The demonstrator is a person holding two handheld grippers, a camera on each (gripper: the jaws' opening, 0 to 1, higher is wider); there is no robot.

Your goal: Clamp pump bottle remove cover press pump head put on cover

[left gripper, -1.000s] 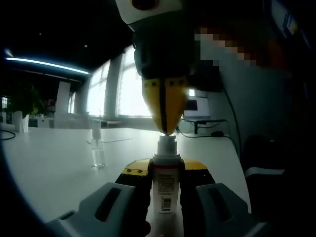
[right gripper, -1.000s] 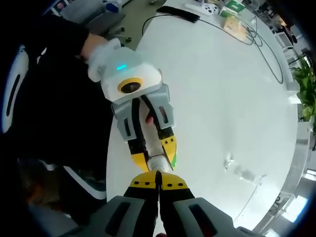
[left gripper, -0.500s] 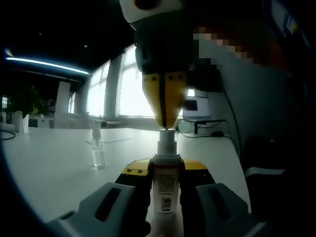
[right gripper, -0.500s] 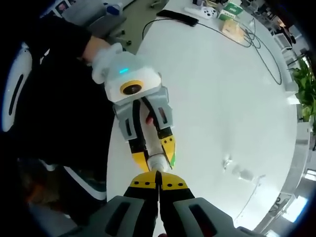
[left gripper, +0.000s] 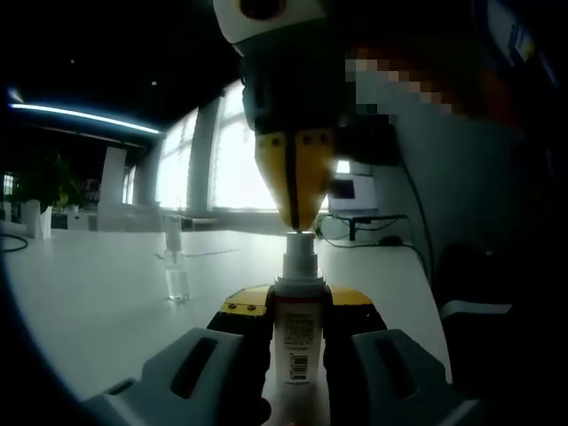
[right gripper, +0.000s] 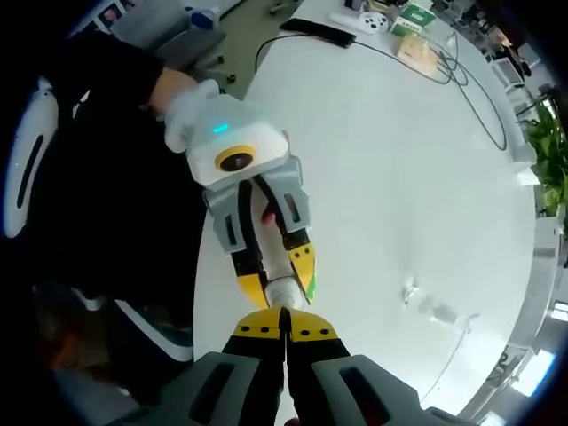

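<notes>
- The left gripper (left gripper: pixel 297 333) clamps the white pump bottle with a barcode label (left gripper: pixel 299 335) upright between its yellow-tipped jaws.
- The right gripper (left gripper: pixel 294 226), jaws pressed together, touches the bottle's white pump head (left gripper: pixel 299 255) from above.
- Farther off, a small clear cover (left gripper: pixel 177 271) stands on the white table (left gripper: pixel 106 302).

an office; long white desk (right gripper: pixel 426 177), cables (right gripper: pixel 461 80), monitor (left gripper: pixel 353 191), big windows (left gripper: pixel 238 164)

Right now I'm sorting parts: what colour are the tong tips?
Yellow, on both tongs; the right gripper view shows it best.
</notes>
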